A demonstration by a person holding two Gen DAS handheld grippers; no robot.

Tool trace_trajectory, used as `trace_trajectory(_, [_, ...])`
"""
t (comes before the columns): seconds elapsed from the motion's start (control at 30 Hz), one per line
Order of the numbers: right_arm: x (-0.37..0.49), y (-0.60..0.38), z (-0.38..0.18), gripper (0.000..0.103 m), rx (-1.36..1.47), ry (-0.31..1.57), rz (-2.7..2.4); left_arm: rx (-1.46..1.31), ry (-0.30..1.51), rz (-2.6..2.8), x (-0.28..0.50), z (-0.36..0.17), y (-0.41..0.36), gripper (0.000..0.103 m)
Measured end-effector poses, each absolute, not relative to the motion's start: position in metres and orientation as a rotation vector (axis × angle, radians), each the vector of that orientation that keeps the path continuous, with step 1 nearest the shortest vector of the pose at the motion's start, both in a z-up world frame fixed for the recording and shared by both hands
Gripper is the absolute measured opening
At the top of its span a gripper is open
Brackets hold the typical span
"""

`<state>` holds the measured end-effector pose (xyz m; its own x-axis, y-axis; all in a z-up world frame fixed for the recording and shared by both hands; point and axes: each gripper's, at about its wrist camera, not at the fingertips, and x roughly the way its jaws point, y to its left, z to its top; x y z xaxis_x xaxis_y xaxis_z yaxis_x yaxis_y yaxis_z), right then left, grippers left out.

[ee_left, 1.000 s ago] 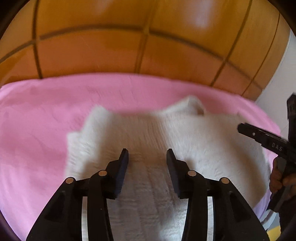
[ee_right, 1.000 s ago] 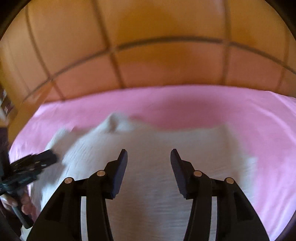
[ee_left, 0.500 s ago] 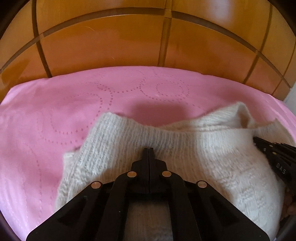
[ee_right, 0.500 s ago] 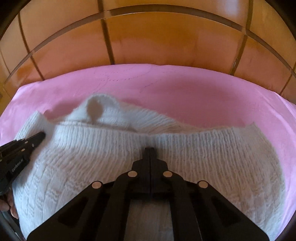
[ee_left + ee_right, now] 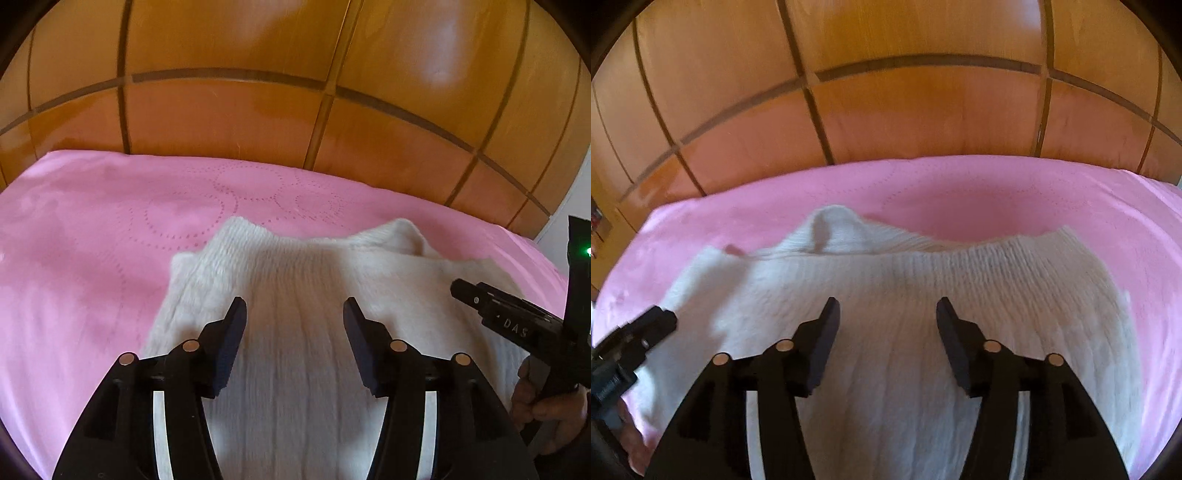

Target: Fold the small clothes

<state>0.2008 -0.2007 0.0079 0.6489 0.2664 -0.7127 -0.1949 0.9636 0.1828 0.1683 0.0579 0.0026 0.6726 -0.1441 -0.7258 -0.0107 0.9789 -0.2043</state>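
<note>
So the white knit sweater (image 5: 317, 332) is lying spread out on the pink bedspread (image 5: 92, 258), with the wooden headboard (image 5: 258, 122) right behind it. The left gripper (image 5: 293, 315) has its jaws wide open over the left half of the knit, nothing between them but the ribbing underneath. The right gripper (image 5: 888, 314) is in the same state, jaws apart and holding nothing, sitting over the right half. One bunched-up bit of the sweater (could be a sleeve or the collar, can't really tell) pokes up at the far edge near the headboard. In the left view the right gripper shows at the right side with a hand (image 5: 546, 410) on its handle.
</note>
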Motion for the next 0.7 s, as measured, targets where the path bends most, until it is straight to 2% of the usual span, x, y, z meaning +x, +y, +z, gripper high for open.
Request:
trace_trajectory(0.17, [0.156, -0.218, 0.016, 0.069, 0.110, 0.801, 0.270, -0.185, 0.821, -0.057, 0.141, 0.007, 0.057, 0.054])
trace_trajectory(0.27, [0.141, -0.235, 0.012, 0.069, 0.146, 0.809, 0.257, -0.178, 0.823, -0.053, 0.129, 0.007, 0.061, 0.064])
trace_trajectory(0.6, [0.093, -0.316, 0.003, 0.071, 0.244, 0.811, 0.060, -0.197, 0.859, 0.024, 0.095, -0.008, 0.090, 0.064])
trace_trajectory(0.7, [0.078, -0.346, -0.002, 0.072, 0.281, 0.813, -0.019, -0.242, 0.873, 0.071, 0.085, -0.017, 0.109, 0.074])
